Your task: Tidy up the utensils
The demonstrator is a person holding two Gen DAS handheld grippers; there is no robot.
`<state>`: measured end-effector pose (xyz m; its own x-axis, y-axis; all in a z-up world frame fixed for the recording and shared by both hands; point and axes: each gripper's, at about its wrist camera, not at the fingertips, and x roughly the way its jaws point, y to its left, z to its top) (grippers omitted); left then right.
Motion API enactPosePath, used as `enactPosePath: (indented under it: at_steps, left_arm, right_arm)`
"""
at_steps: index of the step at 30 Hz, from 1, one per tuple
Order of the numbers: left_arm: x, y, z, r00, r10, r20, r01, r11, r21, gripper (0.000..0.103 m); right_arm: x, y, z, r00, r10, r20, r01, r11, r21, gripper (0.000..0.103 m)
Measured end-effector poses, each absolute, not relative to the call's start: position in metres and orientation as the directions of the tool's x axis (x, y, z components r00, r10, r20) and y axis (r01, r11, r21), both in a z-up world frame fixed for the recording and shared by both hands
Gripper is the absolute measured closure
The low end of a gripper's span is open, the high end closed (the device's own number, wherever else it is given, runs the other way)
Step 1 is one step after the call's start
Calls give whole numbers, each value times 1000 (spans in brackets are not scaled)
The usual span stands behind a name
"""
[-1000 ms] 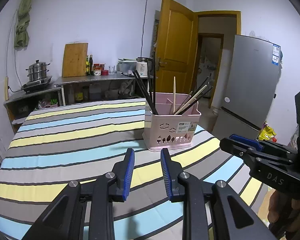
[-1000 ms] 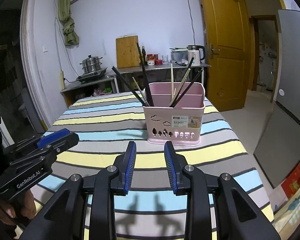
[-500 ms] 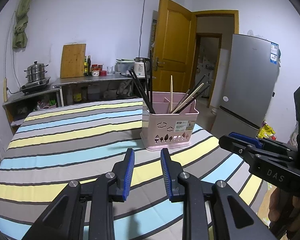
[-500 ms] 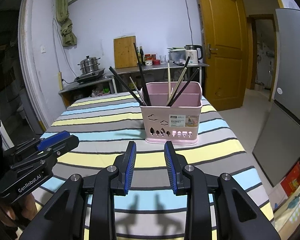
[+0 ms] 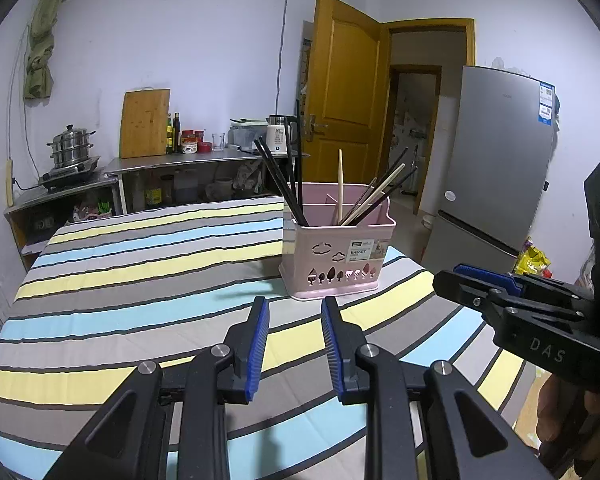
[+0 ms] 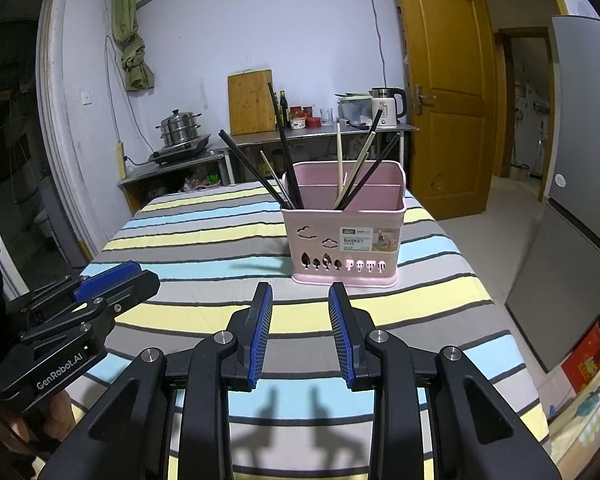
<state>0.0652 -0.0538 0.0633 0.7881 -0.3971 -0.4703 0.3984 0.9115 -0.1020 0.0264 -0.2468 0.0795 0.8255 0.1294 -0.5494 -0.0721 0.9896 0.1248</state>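
Both grippers, left (image 5: 292, 312) and right (image 6: 300, 300), hover part-open and seemingly empty, short of the pink plastic chopstick basket (image 6: 344, 244).

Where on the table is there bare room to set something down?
The striped cloth left of the pink basket is bare to the far edge, as is the strip between the basket and both open grippers. The basket itself is crowded with chopsticks.
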Motion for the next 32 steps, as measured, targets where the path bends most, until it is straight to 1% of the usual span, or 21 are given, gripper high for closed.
enactPosePath:
  at_steps: [23, 32]
  left_arm:
    - [67, -54, 58, 760, -414, -500, 417, 902, -112, 77]
    - [67, -51, 56, 766, -408, -498, 408, 906, -115, 77]
  right_arm:
    - [26, -245, 76, 816, 128, -563, -70, 990, 124, 73]
    - [27, -247, 75, 816, 128, -564, -71, 990, 123, 73]
